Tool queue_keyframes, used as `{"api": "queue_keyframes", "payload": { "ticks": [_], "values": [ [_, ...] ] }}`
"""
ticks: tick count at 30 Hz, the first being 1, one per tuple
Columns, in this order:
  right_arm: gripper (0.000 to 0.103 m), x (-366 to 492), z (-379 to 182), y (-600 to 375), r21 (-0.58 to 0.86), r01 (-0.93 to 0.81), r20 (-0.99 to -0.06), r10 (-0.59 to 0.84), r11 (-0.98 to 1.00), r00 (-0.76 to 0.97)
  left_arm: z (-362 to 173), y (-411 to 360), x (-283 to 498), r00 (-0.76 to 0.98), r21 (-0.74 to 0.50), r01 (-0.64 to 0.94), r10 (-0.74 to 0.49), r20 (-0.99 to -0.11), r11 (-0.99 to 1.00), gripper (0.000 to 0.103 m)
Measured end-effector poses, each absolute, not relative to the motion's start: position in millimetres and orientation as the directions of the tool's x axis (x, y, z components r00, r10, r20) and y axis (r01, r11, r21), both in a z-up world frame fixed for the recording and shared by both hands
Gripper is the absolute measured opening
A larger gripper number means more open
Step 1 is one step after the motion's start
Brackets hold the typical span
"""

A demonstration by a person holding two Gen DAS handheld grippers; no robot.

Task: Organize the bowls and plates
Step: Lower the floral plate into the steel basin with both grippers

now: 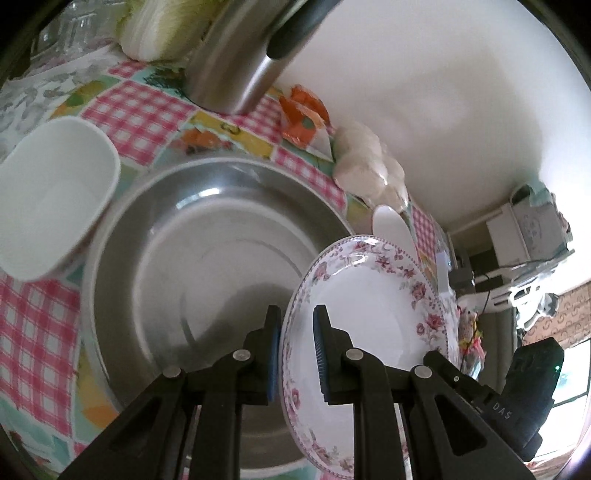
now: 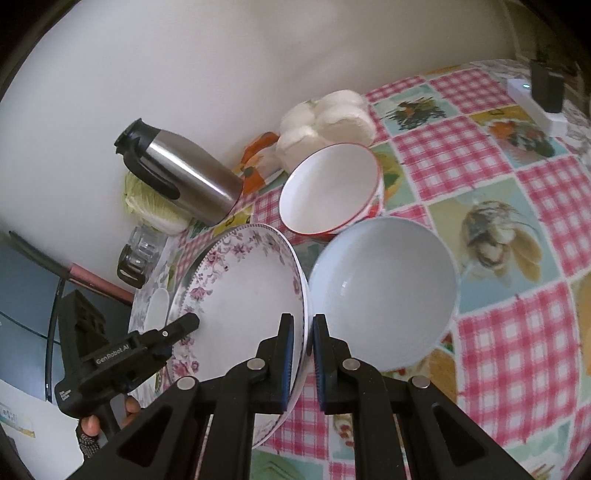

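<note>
A white plate with a pink floral rim point(image 1: 373, 306) point(image 2: 251, 295) is held tilted on edge between both grippers. My left gripper point(image 1: 297, 321) is shut on one side of its rim, above a large steel basin point(image 1: 207, 258). My right gripper point(image 2: 303, 328) is shut on the opposite side of the rim. The left gripper also shows in the right wrist view point(image 2: 173, 332). A pale blue bowl point(image 2: 384, 291) sits right of the plate, and a red-rimmed white bowl point(image 2: 328, 188) behind it. A white bowl point(image 1: 51, 195) stands left of the basin.
A steel thermos jug point(image 2: 184, 173) point(image 1: 243, 55), a cabbage point(image 1: 166, 26), glass cups point(image 2: 142, 247), a bag of white buns point(image 2: 328, 114) point(image 1: 369, 166) and a snack packet point(image 1: 303, 114) line the wall. A white spoon point(image 1: 391, 229) lies beyond the plate. A power strip point(image 2: 535, 107) sits far right.
</note>
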State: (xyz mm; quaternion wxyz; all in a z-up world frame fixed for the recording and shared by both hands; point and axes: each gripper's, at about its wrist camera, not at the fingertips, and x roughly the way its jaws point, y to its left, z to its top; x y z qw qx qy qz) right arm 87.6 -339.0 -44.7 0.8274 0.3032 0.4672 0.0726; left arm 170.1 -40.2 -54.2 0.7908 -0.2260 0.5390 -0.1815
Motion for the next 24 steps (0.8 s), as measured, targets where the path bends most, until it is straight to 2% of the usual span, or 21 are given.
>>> {"api": "queue_keyframes", "payload": {
  "ticks": [17,24],
  "values": [
    [0.011,138.5,-62.5,-275.5,0.576,0.085,-0.729,0.464,0.813,0.503,-61.9,23.5,184.8,0.425,-0.534,-0.041,-0.469,-0.774,0.844,0.018],
    [0.011,149.2,-68.6,-270.9,0.558,0.089,-0.742,0.448,0.825,0.498,-67.9,19.6,187.4,0.420,-0.519,-0.032,-0.459,-0.783,0.854,0.018]
  ]
}}
